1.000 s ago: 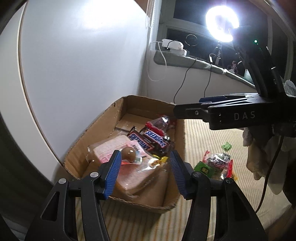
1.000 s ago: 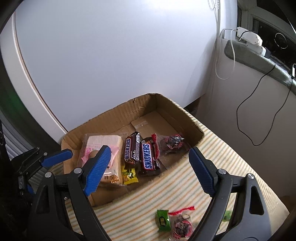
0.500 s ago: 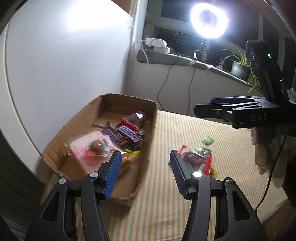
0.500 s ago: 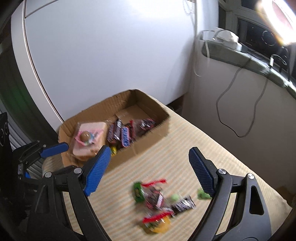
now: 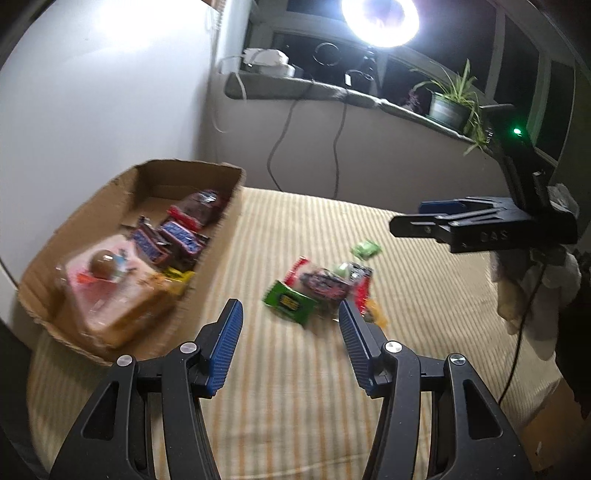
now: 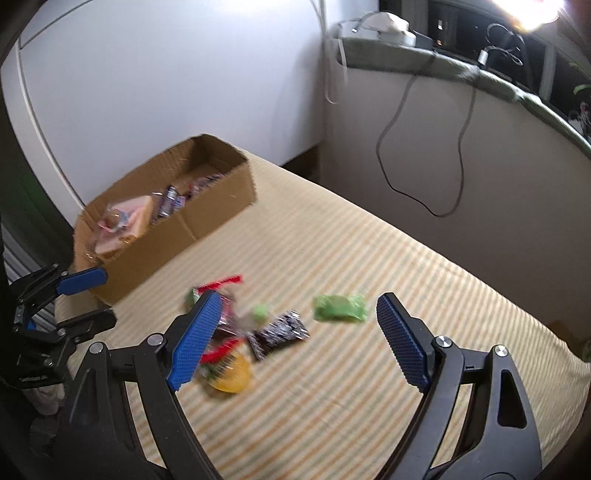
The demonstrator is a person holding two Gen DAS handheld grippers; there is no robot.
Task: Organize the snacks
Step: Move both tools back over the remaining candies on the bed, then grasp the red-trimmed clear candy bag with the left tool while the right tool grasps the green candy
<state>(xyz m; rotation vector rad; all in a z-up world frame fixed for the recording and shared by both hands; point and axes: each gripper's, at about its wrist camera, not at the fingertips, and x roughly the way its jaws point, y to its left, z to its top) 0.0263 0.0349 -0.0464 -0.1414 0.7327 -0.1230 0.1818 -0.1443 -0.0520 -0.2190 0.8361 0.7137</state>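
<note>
A cardboard box (image 5: 221,218) stands at the left on the striped cloth. Inside lie a pink packet with a chocolate egg (image 5: 105,266), Snickers bars (image 5: 173,240) and a red-ended bag (image 5: 199,205). To its right is a loose pile: a green packet (image 5: 290,302), a clear bag with red ends (image 5: 325,284) and a small green sweet (image 5: 365,248). My left gripper (image 5: 290,308) hangs open just short of that pile, nothing between its fingers. My right gripper (image 6: 298,299) is wide open above the pile, over a dark packet (image 6: 280,332), a green packet (image 6: 340,308) and a yellow sweet (image 6: 231,373).
A white wall rises behind the box (image 6: 207,221). A windowsill (image 5: 332,92) with cables, a ring light (image 5: 380,18) and a potted plant (image 5: 450,103) runs along the back. A crumpled cloth (image 5: 532,291) lies at the right edge of the striped surface.
Both grippers have moved away from the box toward the loose pile on the cloth. The box has slid to the left in both views. Neither pair of jaws has changed its spread.
</note>
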